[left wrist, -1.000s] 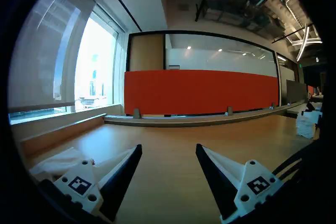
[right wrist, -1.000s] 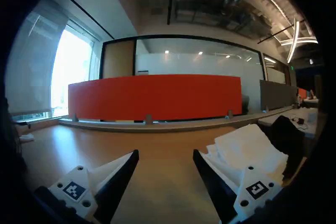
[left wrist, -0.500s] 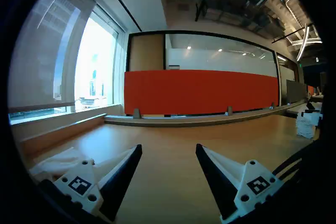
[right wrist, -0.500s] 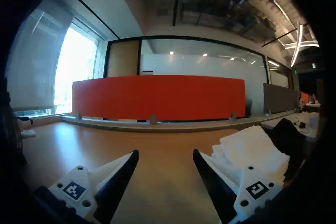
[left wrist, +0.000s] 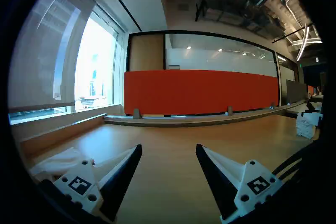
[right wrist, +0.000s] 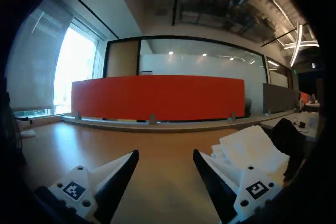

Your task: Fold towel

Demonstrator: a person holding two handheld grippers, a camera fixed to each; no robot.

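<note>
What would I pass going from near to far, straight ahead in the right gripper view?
right gripper → table → red panel → glass wall

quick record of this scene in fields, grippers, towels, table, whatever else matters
surface: wooden table
left gripper: open, nothing between fingers
right gripper: open, nothing between fingers
white towel stack: on table, beside right gripper's right finger
white cloth: on table, by left gripper's left finger
orange divider: along table's far edge
task state: no towel gripped yet
</note>
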